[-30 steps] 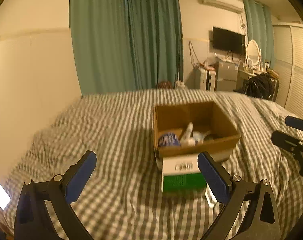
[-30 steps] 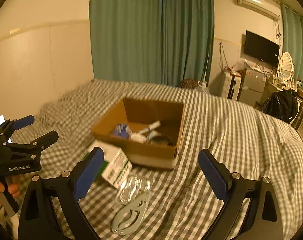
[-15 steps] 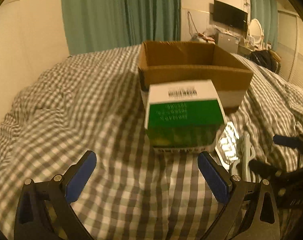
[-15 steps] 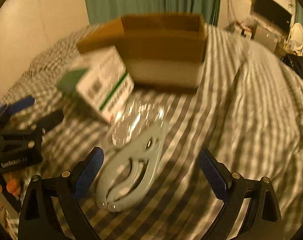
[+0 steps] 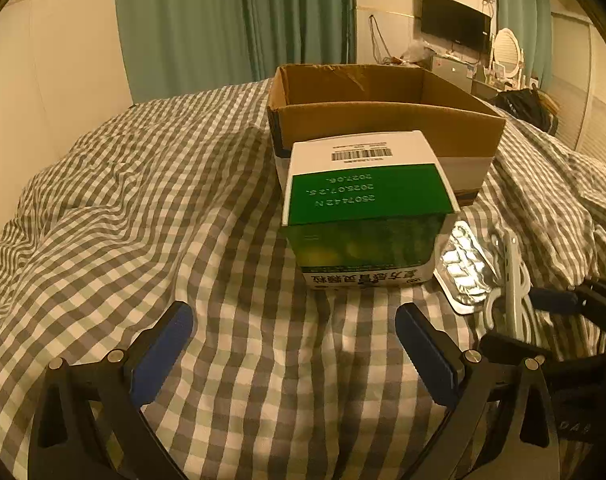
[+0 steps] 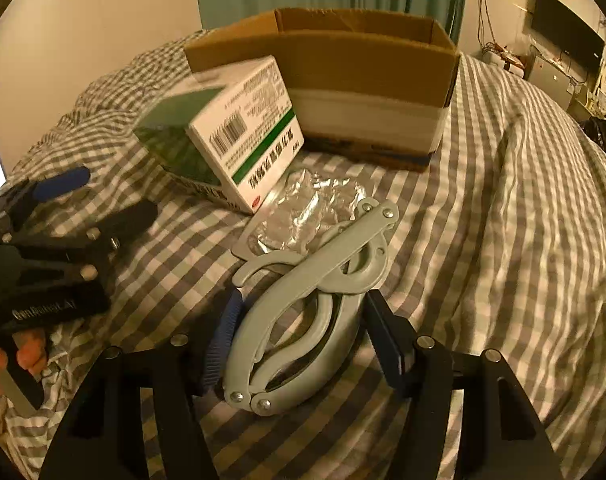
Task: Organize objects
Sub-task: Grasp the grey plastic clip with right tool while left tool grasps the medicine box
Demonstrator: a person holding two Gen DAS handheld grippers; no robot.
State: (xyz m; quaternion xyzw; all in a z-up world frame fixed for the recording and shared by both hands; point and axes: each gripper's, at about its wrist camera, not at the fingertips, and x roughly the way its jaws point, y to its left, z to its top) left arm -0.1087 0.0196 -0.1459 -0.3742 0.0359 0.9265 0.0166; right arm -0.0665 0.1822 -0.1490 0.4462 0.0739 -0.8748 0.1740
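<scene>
The right gripper (image 6: 299, 336) has its jaws closed around the grey folding hanger (image 6: 303, 300), which lies on the checked bedspread (image 6: 503, 240) with its far end over a foil pack (image 6: 307, 208). The left gripper (image 5: 295, 352) hangs released over bare cloth, just short of the green-and-white carton (image 5: 363, 208). The carton leans against the near wall of the cardboard box (image 5: 383, 120), and open bedspread spreads to the left.
</scene>
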